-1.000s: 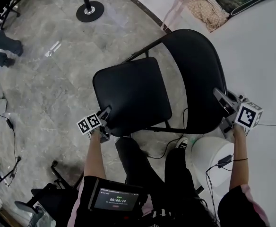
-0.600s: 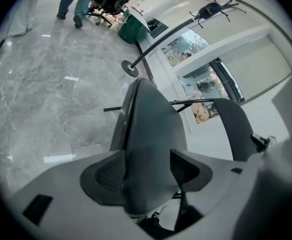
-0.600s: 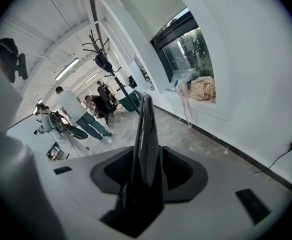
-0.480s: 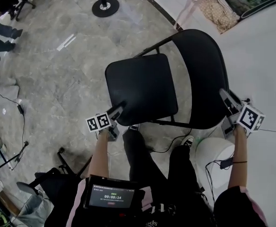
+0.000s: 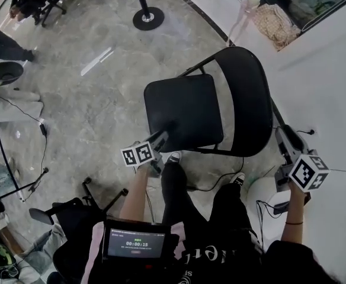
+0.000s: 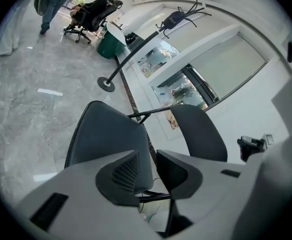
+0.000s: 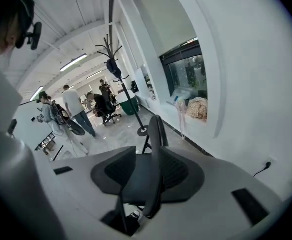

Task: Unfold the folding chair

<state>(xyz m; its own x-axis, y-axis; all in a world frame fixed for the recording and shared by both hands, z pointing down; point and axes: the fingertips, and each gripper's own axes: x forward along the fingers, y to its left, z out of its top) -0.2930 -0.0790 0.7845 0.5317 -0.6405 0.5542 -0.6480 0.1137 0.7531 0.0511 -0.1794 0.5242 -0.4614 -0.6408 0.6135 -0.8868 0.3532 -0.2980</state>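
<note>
— Grey marbled floor (image 5: 90,99) under you, curved white wall (image 5: 327,87) on the right. Where is the folding chair (image 5: 220,99)?

— Straight ahead of me, standing on the floor on its own legs, between my two hands. Its seat (image 5: 185,111) lies flat and its backrest (image 5: 247,93) stands up behind it, so I judge it already opened out.

— Which hand is nearer?

— The left gripper (image 5: 161,138). It hangs at the seat's near corner, pointing in over the seat. In its own view the seat lies beyond my fingers (image 6: 123,171), not between them. They are closing on nothing, with a narrow gap between them. The right gripper (image 5: 282,136) is just beside the backrest's right edge, apart from it, fingers (image 7: 178,171) spread and empty. Through their gap I see the chair edge-on, farther off.

— How would it handle?

— Seat and backrest are matt black pads, rounded at the corners, smooth, and slightly cushioned by the look. The frame (image 5: 217,151) is thin black tube, probably hard and slick. From my right hand the backrest shows its thin edge, running up and down, so a pinch there would go across that edge.
</note>
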